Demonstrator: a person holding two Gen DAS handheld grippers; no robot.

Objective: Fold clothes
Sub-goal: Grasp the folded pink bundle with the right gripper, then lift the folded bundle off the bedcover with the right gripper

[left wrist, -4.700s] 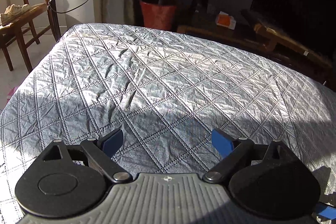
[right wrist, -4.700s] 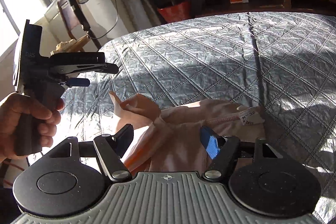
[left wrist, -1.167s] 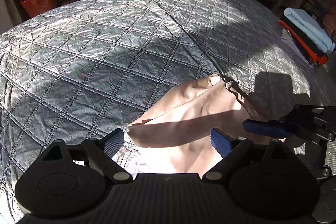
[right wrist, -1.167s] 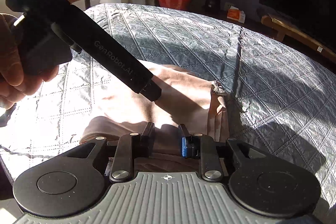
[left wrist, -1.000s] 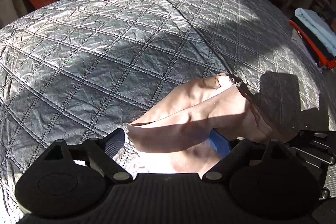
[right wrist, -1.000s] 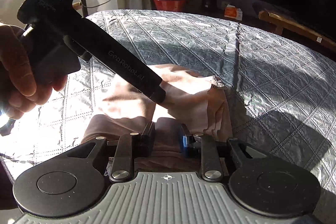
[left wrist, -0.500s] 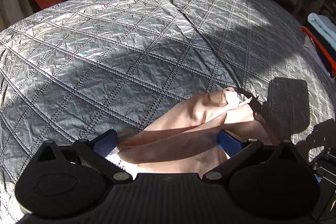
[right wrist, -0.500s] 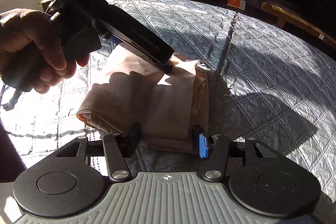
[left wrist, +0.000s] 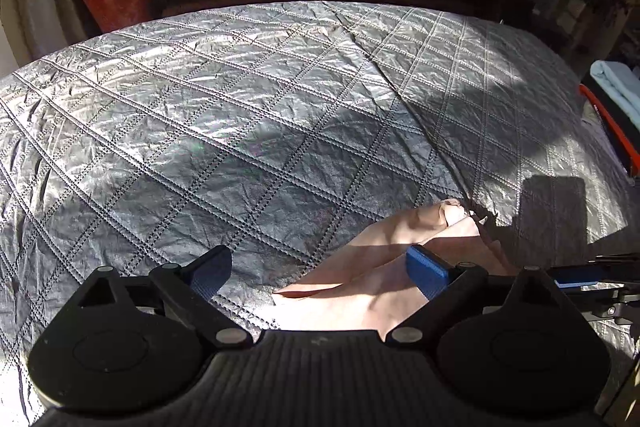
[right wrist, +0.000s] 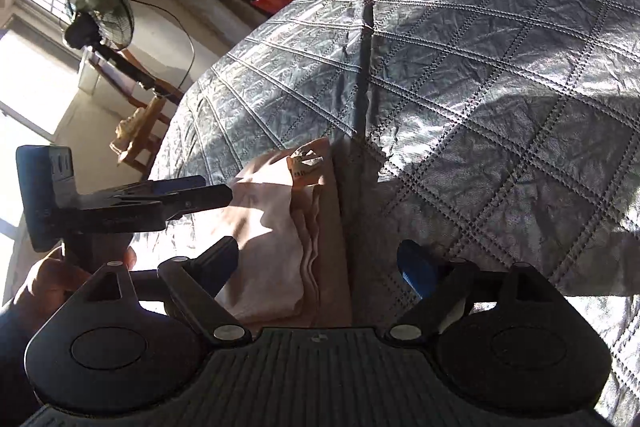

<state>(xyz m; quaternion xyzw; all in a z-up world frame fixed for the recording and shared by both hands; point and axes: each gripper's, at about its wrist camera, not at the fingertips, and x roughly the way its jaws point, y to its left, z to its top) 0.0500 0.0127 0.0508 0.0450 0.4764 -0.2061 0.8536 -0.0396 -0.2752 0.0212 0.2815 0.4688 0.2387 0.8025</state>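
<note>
Now right gripper opening, left gripper closing slightly, both holding nothing: square the folded pale pink garment, lower centre, on the grey quilted bedspread.

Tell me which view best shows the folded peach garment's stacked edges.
The right wrist view: the peach garment lies folded on the quilt, its layered edges and tag visible. The left wrist view shows only part of it, with the left tool's own body covering its lower portion.

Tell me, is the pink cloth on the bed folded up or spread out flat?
Folded. In the right wrist view the pink cloth lies as a compact bundle on the quilt, with several layered edges stacked along one side.
</note>
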